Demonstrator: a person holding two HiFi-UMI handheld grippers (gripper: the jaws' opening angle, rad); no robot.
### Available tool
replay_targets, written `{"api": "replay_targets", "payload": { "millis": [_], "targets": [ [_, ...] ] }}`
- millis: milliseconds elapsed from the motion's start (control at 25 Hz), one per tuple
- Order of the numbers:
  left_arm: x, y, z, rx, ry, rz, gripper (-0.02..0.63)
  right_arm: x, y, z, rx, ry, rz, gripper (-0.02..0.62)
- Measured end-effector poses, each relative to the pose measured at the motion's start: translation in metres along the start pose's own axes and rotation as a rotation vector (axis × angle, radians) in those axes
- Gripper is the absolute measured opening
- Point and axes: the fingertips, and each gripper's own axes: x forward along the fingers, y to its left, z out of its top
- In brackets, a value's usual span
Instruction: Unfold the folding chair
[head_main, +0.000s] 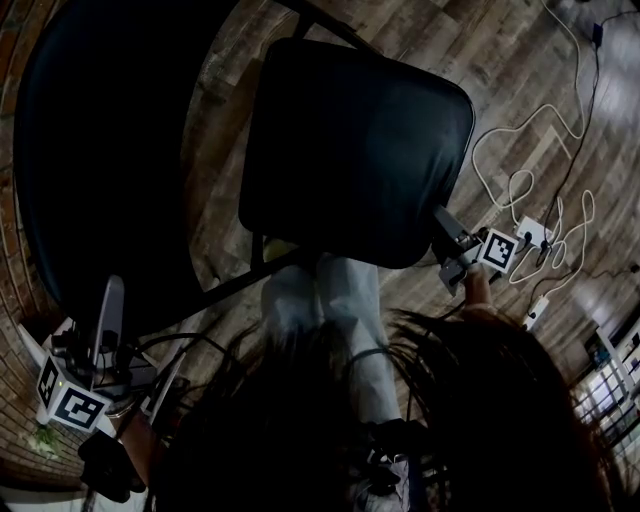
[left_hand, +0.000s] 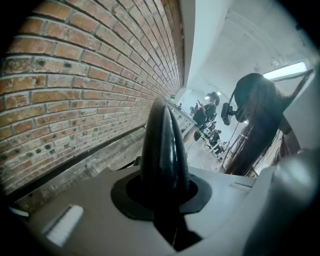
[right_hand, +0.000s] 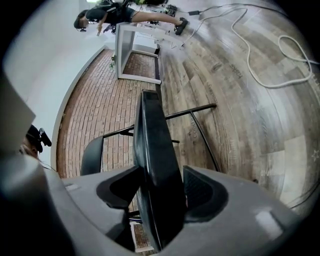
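Observation:
The folding chair has a black backrest (head_main: 110, 150) at the left of the head view and a black padded seat (head_main: 360, 150) in the middle. My left gripper (head_main: 105, 305) is low at the left, shut on the backrest's rounded edge (left_hand: 164, 150), which fills the space between its jaws (left_hand: 165, 200). My right gripper (head_main: 445, 235) is at the seat's near right corner. In the right gripper view the seat's edge (right_hand: 152, 150) stands between the wide-spread jaws of the right gripper (right_hand: 157, 195), which do not visibly press on it. Beyond it are the frame tubes (right_hand: 192, 111) and the backrest (right_hand: 91, 155).
White cables (head_main: 530, 180) and a power strip (head_main: 535, 232) lie on the wooden floor to the right. A brick wall (left_hand: 75, 75) runs close along the left. My own legs (head_main: 330, 300) are under the seat's near edge. A white table (right_hand: 135, 50) stands far off.

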Motion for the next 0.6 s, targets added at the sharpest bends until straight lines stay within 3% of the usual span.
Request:
{"api": "replay_targets", "payload": {
  "millis": [360,600],
  "targets": [
    [0.0005,0.0006,-0.0018,-0.016,0.006,0.014,0.072,-0.0021,-0.0011,-0.0004,0.011,-0.006,-0.017,0.259],
    [0.0014,0.0013,-0.0025,-0.031,0.014,0.025,0.087,-0.008,-0.0028,-0.0003,0.001,-0.02,-0.107,0.256]
  ]
}}
